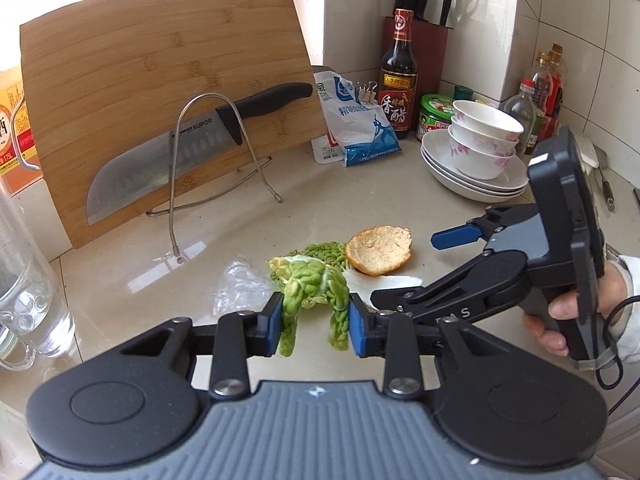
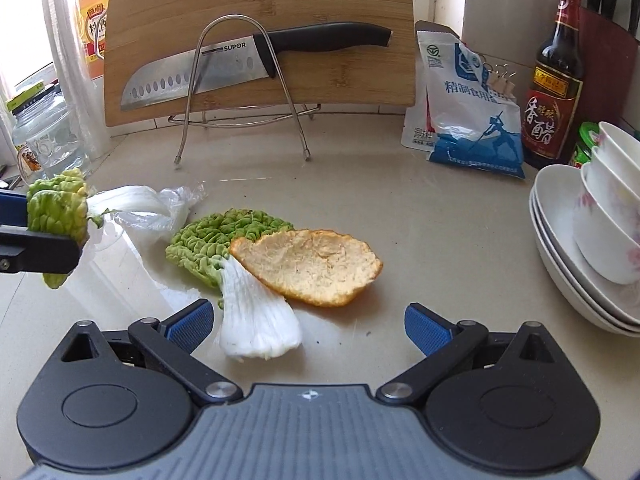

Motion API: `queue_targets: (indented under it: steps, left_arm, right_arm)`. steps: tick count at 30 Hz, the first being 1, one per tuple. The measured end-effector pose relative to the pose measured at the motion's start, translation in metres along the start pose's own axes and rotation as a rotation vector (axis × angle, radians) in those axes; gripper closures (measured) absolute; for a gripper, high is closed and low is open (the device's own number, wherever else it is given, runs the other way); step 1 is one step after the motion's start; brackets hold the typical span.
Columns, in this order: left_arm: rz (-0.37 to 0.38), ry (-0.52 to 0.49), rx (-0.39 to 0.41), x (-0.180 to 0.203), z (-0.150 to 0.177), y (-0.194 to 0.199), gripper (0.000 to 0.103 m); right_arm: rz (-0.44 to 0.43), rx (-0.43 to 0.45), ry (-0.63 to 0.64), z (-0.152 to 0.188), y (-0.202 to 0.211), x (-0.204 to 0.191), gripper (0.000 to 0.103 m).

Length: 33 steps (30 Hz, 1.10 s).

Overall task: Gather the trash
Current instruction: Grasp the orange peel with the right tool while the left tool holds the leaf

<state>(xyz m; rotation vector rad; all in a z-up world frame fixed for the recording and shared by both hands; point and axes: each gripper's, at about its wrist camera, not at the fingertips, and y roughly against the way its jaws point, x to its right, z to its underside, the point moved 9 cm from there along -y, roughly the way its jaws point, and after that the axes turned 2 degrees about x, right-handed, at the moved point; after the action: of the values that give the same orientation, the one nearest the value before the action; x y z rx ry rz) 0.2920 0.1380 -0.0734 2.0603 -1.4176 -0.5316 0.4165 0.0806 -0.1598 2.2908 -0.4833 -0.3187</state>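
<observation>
Your left gripper [image 1: 313,322] is clamped on a cabbage leaf [image 1: 316,286], while your right gripper [image 2: 306,326], fingers apart, has the orange peel [image 2: 308,266] just ahead at frame centre.

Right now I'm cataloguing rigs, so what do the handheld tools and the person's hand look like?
Both are black linkage frames with blue ribbed fingertip pads and a grey ribbed body bearing a small white emblem. The left tool and right tool match. From the left view, the right one carries a black box-shaped module, pale letters "AS", a black cable, and a bare hand with a white cuff.
</observation>
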Motion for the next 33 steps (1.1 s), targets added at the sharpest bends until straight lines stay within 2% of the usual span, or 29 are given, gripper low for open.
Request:
queue_targets:
  steps: [14,18,26,33]
  left_arm:
    - [-0.006,0.003,-0.016,-0.005,0.001,-0.01,0.071]
    - [-0.003,-0.006,-0.03,-0.004,0.005,-0.014,0.071]
    - [0.011,-0.041,-0.04,-0.001,0.006,-0.016,0.071]
    - [0.031,-0.069,-0.051,0.002,0.008,-0.016,0.071]
  right_arm:
    - [-0.02,0.02,-0.061,-0.013,-0.025,0.002,0.002]
    - [-0.014,0.018,-0.055,-0.015,-0.023,0.001,0.017]
    - [0.003,0.034,-0.038,-0.019,-0.01,0.001,0.04]
    - [0.011,0.038,-0.027,-0.017,0.001,-0.001,0.046]
